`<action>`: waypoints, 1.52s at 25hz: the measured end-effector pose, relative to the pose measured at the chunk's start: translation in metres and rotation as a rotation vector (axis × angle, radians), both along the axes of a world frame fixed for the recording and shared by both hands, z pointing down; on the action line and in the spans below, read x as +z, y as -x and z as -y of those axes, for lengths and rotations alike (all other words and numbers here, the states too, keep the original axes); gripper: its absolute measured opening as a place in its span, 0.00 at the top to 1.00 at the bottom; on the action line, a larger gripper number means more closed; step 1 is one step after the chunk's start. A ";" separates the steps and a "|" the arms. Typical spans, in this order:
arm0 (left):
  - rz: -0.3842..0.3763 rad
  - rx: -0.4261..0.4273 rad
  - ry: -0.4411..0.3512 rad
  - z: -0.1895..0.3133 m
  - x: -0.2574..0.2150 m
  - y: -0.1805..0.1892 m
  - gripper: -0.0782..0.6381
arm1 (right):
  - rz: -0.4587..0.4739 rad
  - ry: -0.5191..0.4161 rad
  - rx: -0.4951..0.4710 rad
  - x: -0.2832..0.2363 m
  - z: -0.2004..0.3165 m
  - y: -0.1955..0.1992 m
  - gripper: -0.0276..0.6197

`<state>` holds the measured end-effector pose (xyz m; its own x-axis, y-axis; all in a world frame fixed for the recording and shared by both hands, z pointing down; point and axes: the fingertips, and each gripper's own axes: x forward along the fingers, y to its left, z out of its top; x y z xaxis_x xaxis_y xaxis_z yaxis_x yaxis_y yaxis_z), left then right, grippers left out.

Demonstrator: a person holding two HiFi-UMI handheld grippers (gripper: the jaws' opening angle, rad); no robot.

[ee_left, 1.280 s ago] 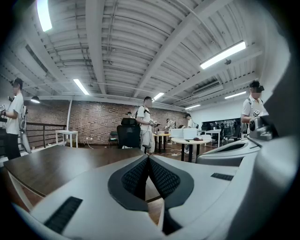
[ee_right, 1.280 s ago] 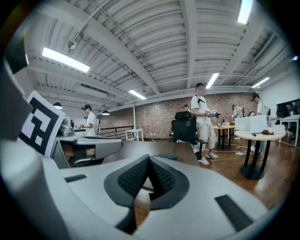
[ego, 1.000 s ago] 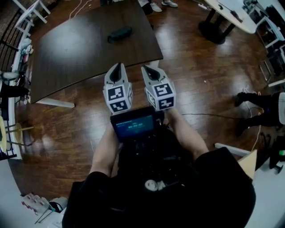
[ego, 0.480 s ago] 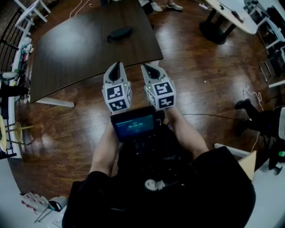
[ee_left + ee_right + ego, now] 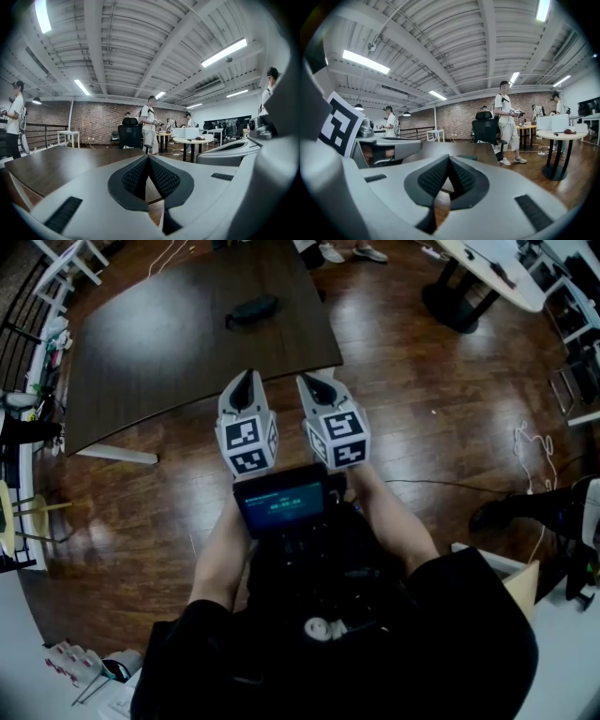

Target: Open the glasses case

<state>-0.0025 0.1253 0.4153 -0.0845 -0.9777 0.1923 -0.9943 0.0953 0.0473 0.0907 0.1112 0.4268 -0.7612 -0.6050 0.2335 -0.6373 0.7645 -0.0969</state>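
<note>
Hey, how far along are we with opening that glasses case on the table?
Done: nothing yet. The glasses case lies on the far part of the dark table, apparently closed and untouched.
In hand: nothing. The left gripper and right gripper are both shut and empty, held side by side short of the table's near edge.
Left: reach the case, steady it and lift its lid.

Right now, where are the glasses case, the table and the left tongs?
glasses case (image 5: 253, 310): head view, middle of its dark top.
table (image 5: 159, 352): head view, bare part of its top.
left tongs (image 5: 247, 377): head view, at the shut tips.
</note>
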 end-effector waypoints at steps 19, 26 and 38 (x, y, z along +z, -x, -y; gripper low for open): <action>0.029 -0.046 0.002 -0.001 0.000 -0.015 0.89 | 0.026 0.008 -0.047 0.001 0.005 -0.016 0.93; 0.040 -0.031 0.008 0.006 -0.002 -0.032 0.89 | 0.044 0.013 -0.043 -0.001 0.012 -0.032 0.93; 0.014 -0.014 0.021 0.053 0.016 0.018 0.89 | 0.020 0.028 -0.039 0.014 0.053 0.019 0.93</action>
